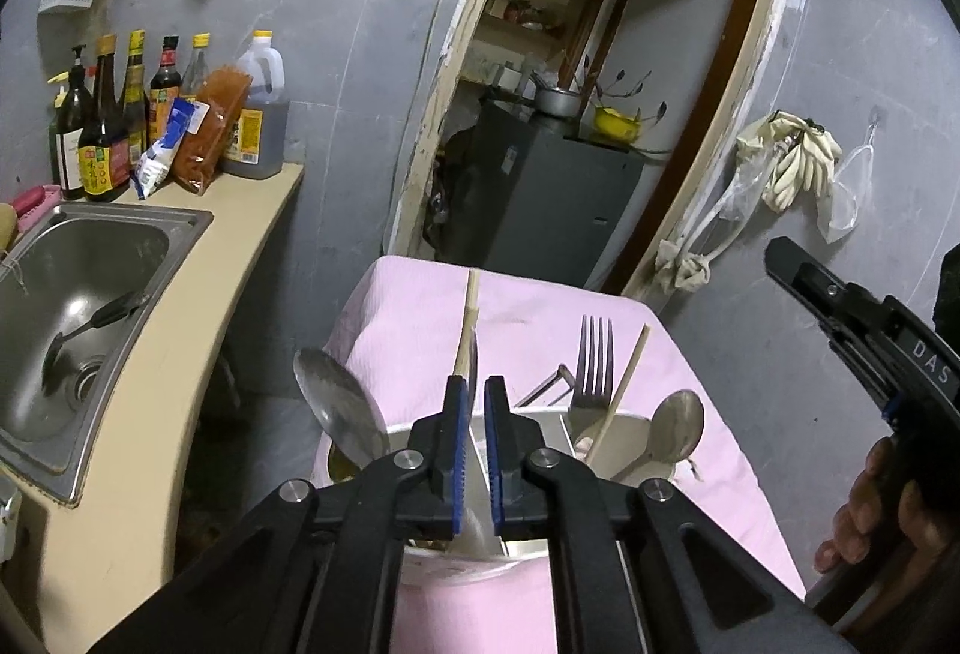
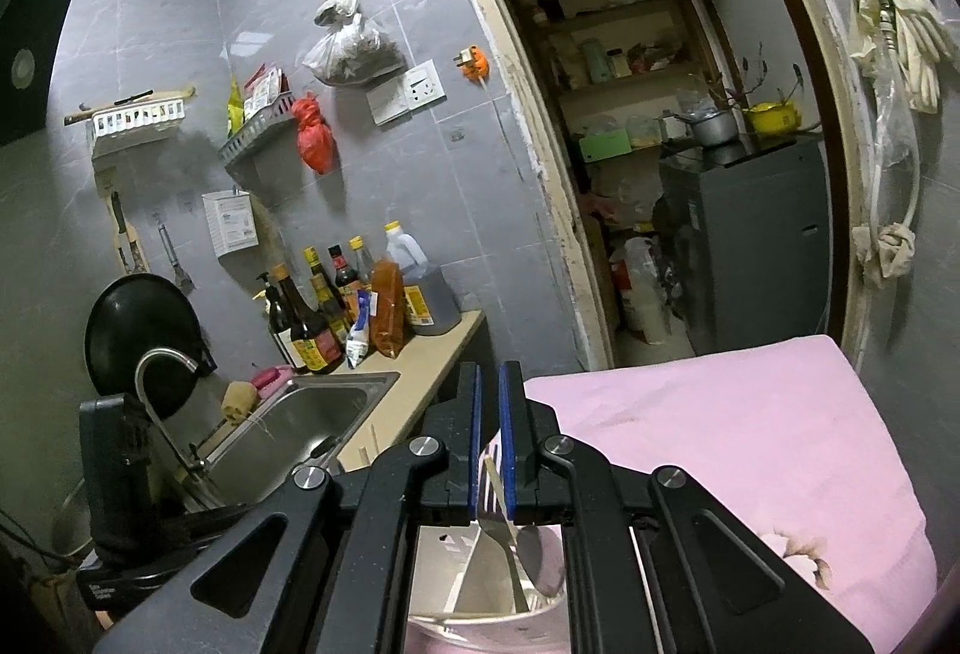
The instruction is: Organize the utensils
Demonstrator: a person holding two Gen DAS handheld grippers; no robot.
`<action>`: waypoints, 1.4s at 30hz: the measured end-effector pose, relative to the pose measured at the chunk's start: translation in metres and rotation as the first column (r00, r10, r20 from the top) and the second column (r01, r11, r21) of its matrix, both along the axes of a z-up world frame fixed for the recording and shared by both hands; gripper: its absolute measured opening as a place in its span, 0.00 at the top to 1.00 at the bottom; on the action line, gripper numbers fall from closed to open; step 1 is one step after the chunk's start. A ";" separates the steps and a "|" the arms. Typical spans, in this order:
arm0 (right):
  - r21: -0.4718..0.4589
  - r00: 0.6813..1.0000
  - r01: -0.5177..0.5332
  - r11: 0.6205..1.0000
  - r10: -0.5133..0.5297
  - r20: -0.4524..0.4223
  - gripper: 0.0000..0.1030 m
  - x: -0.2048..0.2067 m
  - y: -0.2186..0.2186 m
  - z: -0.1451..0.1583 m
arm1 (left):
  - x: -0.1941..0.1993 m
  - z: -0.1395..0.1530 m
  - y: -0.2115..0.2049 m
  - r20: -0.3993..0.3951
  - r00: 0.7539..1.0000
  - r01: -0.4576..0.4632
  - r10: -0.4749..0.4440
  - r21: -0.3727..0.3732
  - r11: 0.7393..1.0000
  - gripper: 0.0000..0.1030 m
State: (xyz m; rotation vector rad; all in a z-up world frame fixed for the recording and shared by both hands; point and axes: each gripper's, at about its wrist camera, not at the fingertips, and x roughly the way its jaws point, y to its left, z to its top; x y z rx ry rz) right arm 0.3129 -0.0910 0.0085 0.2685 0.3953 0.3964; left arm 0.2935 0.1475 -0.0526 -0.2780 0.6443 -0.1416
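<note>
A white utensil holder (image 1: 636,426) with a divider stands on the pink cloth (image 1: 528,306). It holds a large spoon (image 1: 336,408), a fork (image 1: 594,360), a small spoon (image 1: 675,426) and a single chopstick (image 1: 624,384). My left gripper (image 1: 477,390) hovers just above the holder, its jaws nearly shut around a wooden chopstick (image 1: 470,318) that stands up between them. My right gripper (image 2: 489,402) is above the holder (image 2: 480,582) too, its jaws narrow; the fork (image 2: 498,510) and a chopstick show between and below the pads, and touch cannot be made out.
A steel sink (image 1: 78,294) with a dark ladle sits left in a beige counter (image 1: 240,234). Sauce bottles (image 1: 108,126) stand at the counter's back. An open doorway (image 1: 600,84) with a grey cabinet lies behind the table. The right gripper's body (image 1: 870,330) is at the right edge.
</note>
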 end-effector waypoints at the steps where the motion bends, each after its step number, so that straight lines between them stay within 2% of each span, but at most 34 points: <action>1: 0.000 1.000 0.003 1.000 -0.003 0.001 0.94 -0.002 -0.002 0.000 | 0.000 0.000 0.000 -0.003 1.000 -0.001 0.001 0.002 1.000 0.93; 5: -0.004 1.000 0.013 1.000 -0.013 0.006 0.94 -0.012 -0.008 0.002 | -0.007 0.002 -0.004 -0.003 1.000 -0.001 0.002 0.012 1.000 0.91; 7: -0.007 1.000 0.020 1.000 -0.020 0.006 0.90 -0.015 -0.011 0.003 | -0.010 0.003 -0.005 0.004 1.000 -0.002 0.002 0.010 1.000 0.79; 8: -0.004 1.000 0.027 1.000 -0.027 0.007 0.81 -0.019 -0.014 0.003 | -0.012 0.004 -0.005 0.009 1.000 -0.003 0.003 0.007 1.000 0.76; 9: 0.000 0.999 0.033 0.999 -0.033 0.008 0.72 -0.022 -0.016 0.003 | -0.014 0.005 -0.006 0.015 1.000 -0.005 0.005 0.003 1.000 0.68; 10: 0.001 0.999 0.038 0.999 -0.038 0.010 0.70 -0.024 -0.019 0.003 | -0.016 0.006 -0.006 0.022 1.000 -0.008 0.008 0.000 1.000 0.60; 12: -0.005 0.999 0.044 0.999 -0.044 0.011 0.70 -0.029 -0.023 0.002 | -0.022 0.009 -0.008 0.042 0.999 -0.016 0.016 -0.002 1.000 0.50; 15: -0.018 0.999 0.052 0.998 -0.052 0.011 0.70 -0.036 -0.029 0.002 | -0.029 0.015 -0.012 0.057 0.998 -0.018 0.018 0.007 1.000 0.47; 19: -0.036 0.997 0.072 0.997 -0.072 0.004 0.69 -0.046 -0.039 0.000 | -0.036 0.021 -0.017 0.066 0.997 -0.031 0.030 0.008 0.999 0.35; 21: -0.044 0.996 0.088 0.995 -0.088 0.001 0.59 -0.050 -0.044 0.000 | -0.039 0.023 -0.018 0.073 0.997 -0.036 0.036 0.009 0.999 0.32; 23: -0.052 0.994 0.104 0.993 -0.105 -0.005 0.53 -0.053 -0.048 -0.001 | -0.043 0.025 -0.020 0.078 0.996 -0.041 0.040 0.018 0.999 0.25; 25: -0.067 0.992 0.125 0.990 -0.126 -0.010 0.52 -0.059 -0.052 -0.002 | -0.047 0.026 -0.022 0.084 0.995 -0.050 0.047 0.029 0.998 0.16; 27: -0.077 0.990 0.139 0.987 -0.140 -0.016 0.44 -0.062 -0.056 -0.002 | -0.051 0.027 -0.025 0.087 0.995 -0.055 0.052 0.038 0.998 0.11; 33: -0.115 0.985 0.171 0.979 -0.173 -0.013 0.29 -0.079 -0.069 -0.003 | -0.062 0.030 -0.032 0.101 0.993 -0.071 0.064 0.067 0.995 0.06; 40: -0.134 0.982 0.186 0.973 -0.189 -0.005 0.21 -0.097 -0.090 0.004 | -0.078 0.035 -0.047 0.129 0.989 -0.093 0.079 0.107 0.990 0.05; 42: -0.139 0.982 0.186 0.973 -0.189 -0.007 0.14 -0.101 -0.096 0.004 | -0.084 0.037 -0.052 0.138 0.987 -0.098 0.081 0.118 0.988 0.05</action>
